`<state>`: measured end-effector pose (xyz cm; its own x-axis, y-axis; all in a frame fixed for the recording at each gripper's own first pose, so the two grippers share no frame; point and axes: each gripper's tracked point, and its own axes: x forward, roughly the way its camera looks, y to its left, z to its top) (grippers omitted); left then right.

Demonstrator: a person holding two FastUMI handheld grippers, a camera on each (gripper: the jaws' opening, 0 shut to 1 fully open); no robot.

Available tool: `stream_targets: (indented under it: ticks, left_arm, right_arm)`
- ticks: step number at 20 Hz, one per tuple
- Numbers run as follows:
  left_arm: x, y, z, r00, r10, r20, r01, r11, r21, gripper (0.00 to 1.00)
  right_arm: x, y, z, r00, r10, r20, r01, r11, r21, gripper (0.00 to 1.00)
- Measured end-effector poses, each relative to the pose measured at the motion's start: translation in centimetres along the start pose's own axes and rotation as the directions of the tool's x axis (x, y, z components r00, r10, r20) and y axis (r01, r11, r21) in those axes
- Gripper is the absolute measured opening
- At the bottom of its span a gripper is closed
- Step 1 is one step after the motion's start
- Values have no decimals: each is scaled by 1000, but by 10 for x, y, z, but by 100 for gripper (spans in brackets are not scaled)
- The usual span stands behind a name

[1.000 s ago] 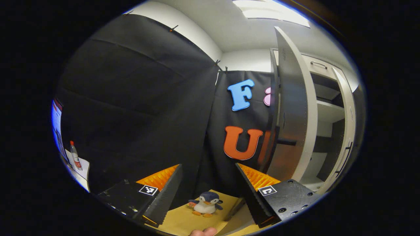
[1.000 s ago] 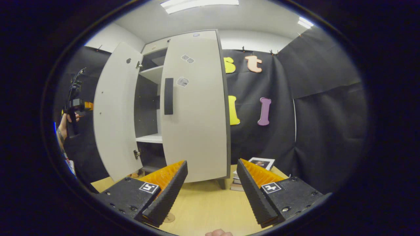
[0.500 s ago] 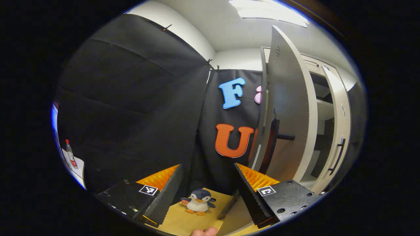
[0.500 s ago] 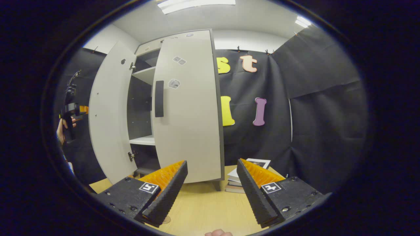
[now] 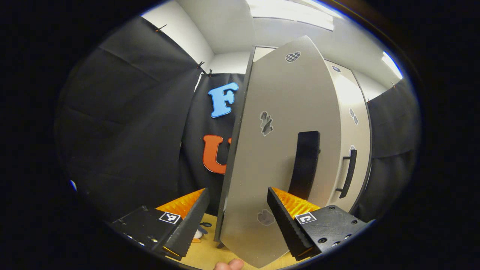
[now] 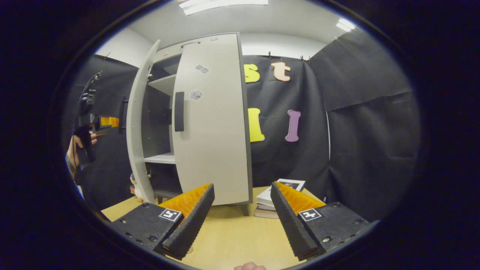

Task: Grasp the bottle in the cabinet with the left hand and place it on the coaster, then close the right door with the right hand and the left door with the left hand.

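Observation:
The cabinet's left door (image 5: 285, 112) stands partly open right in front of my left gripper (image 5: 236, 225), its outer face and black handle (image 5: 305, 165) towards me. That gripper is open, and the door's lower edge lies between its fingers without either pressing on it. In the right gripper view the same door (image 6: 137, 123) shows edge-on, with a hand holding the left gripper (image 6: 90, 123) beyond it. The right door (image 6: 213, 131) lies flat against the cabinet. My right gripper (image 6: 242, 221) hangs open over the wooden table (image 6: 232, 232), some way back from the cabinet.
A small stack of books (image 6: 279, 193) lies on the table right of the cabinet. A penguin toy (image 5: 197, 234) peeks out behind my left finger, near the door's foot. White shelves (image 6: 163, 157) show through the gap between the doors.
The left door has swung a good way towards shut and my left gripper has come round to its outer face. The right door has settled shut. The bottle has left the left gripper view.

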<state>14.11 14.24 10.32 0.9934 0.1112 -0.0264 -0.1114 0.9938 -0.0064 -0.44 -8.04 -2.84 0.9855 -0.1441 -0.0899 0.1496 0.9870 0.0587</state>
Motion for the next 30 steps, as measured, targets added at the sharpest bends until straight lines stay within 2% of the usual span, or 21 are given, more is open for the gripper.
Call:
stream_targets:
  ticks: [1, 4, 5, 6, 7, 8, 9, 11, 15, 20, 23, 24, 25, 27, 28, 29, 30]
  left_arm:
    - [0, -7, -2, 1000, -1, 1, 1, 1000, 8, 90]
    - [-6, -19, -2, 1000, -21, 13, 21, 1000, -12, 100]
    - [-12, -23, -5, 1000, -24, 12, 24, 999, -26, 99]
    - [-18, -28, -7, 1000, -27, 13, 27, 999, -41, 100]
    - [-26, -36, -10, 999, -39, 15, 40, 998, -53, 95]
    - [-34, -45, -12, 997, -71, 17, 72, 996, -58, 100]
    - [-43, -53, -15, 995, -92, 23, 93, 994, -57, 95]
    - [-66, -65, -25, 994, -109, 31, 110, 993, -46, 95]
    - [-101, -83, -65, 996, -85, 21, 86, 995, -51, 95]
    - [-130, -98, -95, 998, -64, 25, 64, 998, 17, 95]
    - [-139, -115, -120, 997, -69, 26, 69, 998, -1, 95]
    - [-141, -119, -124, 997, -74, 22, 75, 997, -7, 99]
    - [-143, -121, -128, 997, -79, 16, 79, 997, -7, 95]
    - [-147, -124, -132, 996, -88, 9, 88, 996, 3, 95]
    - [-148, -125, -132, 996, -90, 10, 90, 996, 10, 100]
    - [-150, -126, -131, 996, -89, 14, 89, 996, 17, 95]
    - [-151, -126, -130, 996, -90, 17, 90, 996, 22, 95]
  right_arm:
    - [0, -3, 1, 1000, -13, -1, 13, 1000, -1, 99]
    - [-5, -10, 4, 1000, -31, 6, 31, 999, 8, 99]
    - [-4, -11, 2, 1000, -30, 6, 30, 999, 13, 99]
    - [-2, -10, 2, 1000, -27, 4, 27, 999, 20, 99]
    - [1, -7, 1, 1000, -18, 1, 18, 999, 28, 99]
    - [4, -2, 0, 1000, -6, -2, 6, 999, 35, 98]
    - [6, 2, 0, 1000, 4, -3, -4, 999, 41, 99]
    - [10, 11, -4, 1000, 26, -6, -26, 999, 48, 99]
    - [16, 14, -10, 999, 41, -19, -41, 999, 6, 99]
    - [12, 8, -17, 999, 30, -30, -30, 1000, -1, 99]
    - [9, 8, -24, 998, 33, -48, -33, 999, 6, 99]
    - [9, 7, -26, 998, 34, -56, -34, 999, 7, 99]
    - [8, 8, -27, 998, 34, -59, -34, 999, 9, 99]
    - [7, 8, -24, 998, 38, -56, -37, 999, 18, 99]
    - [6, 8, -23, 998, 40, -55, -39, 999, 23, 99]
    - [5, 8, -23, 998, 41, -53, -40, 999, 25, 99]
    - [5, 8, -22, 998, 42, -51, -41, 999, 25, 99]
